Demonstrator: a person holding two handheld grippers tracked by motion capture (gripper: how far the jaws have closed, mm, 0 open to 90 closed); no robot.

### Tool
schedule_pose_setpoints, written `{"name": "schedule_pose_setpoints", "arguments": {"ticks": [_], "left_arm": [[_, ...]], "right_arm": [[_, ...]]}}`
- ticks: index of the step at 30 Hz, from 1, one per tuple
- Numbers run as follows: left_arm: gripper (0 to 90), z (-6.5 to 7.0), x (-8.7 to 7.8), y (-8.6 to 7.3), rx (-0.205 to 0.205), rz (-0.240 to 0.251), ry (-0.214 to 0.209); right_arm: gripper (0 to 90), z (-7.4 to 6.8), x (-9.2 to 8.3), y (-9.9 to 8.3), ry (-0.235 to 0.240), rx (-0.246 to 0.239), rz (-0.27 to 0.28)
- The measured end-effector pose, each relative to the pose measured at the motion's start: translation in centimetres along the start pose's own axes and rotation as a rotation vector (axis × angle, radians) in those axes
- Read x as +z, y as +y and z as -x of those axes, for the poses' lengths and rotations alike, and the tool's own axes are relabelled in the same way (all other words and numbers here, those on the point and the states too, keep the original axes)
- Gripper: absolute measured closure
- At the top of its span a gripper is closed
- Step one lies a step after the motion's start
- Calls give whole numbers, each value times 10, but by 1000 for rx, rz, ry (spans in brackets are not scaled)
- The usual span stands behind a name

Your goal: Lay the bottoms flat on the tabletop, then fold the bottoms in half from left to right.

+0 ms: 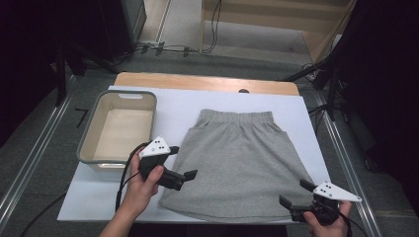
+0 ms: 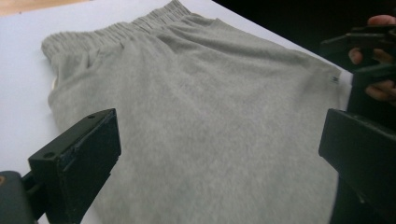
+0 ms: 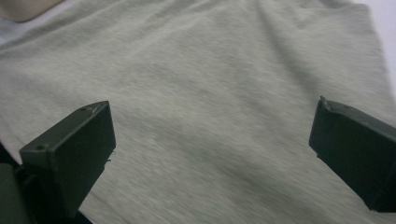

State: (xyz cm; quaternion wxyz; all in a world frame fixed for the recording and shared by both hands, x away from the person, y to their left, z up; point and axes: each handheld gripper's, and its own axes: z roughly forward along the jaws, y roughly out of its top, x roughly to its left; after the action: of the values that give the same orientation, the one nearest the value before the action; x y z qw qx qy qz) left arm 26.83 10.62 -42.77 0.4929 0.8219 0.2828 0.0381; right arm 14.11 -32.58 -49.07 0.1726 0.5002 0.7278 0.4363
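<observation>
Grey shorts spread flat, both hand-held grippers released at the hem corners.

The grey shorts (image 1: 237, 160) lie on the white surface (image 1: 99, 197), waistband far, hem near. The left hand-held gripper (image 1: 184, 177) hovers empty at the left hem corner, the right hand-held gripper (image 1: 292, 194) at the right; a tub (image 1: 94, 133) sits left.

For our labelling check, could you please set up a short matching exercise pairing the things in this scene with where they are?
1. grey skirt
2. tub
3. left gripper
4. right gripper

A. at the skirt's near right corner, jaws open
B. spread flat on the white sheet
C. left of the skirt, nothing in it
D. at the skirt's left edge, jaws open

Pairs: 1-B, 2-C, 3-D, 4-A
</observation>
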Motion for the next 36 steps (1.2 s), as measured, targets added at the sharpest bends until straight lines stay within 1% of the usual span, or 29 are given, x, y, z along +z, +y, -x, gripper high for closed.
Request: {"name": "schedule_pose_setpoints", "arguments": {"ticks": [3, 5, 7, 8, 10, 12, 14, 17, 18, 21, 26, 29, 31, 34, 36], "left_arm": [[0, -3, 11, 13, 13, 4, -3], [0, -6, 19, 21, 14, 10, -8], [0, -9, 24, 28, 14, 13, -4], [0, -12, 28, 32, 8, 17, -6], [0, -17, 33, 39, 10, 21, -3], [0, -22, 38, 46, 3, 24, -11], [0, -26, 44, 52, 9, 21, -5], [0, -33, 51, 59, 2, 17, -4], [0, -35, 53, 61, 1, 17, -2], [0, -42, 59, 65, 0, 12, -3], [0, -52, 69, 72, -6, 7, 6], [0, -59, 76, 78, -8, -4, 11], [0, -64, 81, 80, -16, -15, 18], [0, -72, 88, 83, -27, -26, 30], [0, -77, 94, 86, -32, -28, 30]], "right_arm": [[0, -12, 5, 4, 25, -20, 8], [0, -21, 9, 7, 50, -37, 9], [0, -31, 14, 10, 75, -52, 9], [0, -34, 16, 10, 79, -55, 7], [0, -42, 20, 12, 85, -77, 17], [0, -48, 24, 15, 100, -88, 22], [0, -54, 28, 17, 99, -98, 19], [0, -63, 34, 19, 109, -122, 14], [0, -65, 36, 20, 113, -134, 9], [0, -72, 41, 22, 132, -146, 12], [0, -81, 47, 24, 149, -163, 23], [0, -87, 51, 26, 176, -178, 19], [0, -90, 53, 27, 181, -194, 25], [0, -94, 55, 27, 187, -201, 36], [0, -96, 56, 27, 192, -208, 40]]}}
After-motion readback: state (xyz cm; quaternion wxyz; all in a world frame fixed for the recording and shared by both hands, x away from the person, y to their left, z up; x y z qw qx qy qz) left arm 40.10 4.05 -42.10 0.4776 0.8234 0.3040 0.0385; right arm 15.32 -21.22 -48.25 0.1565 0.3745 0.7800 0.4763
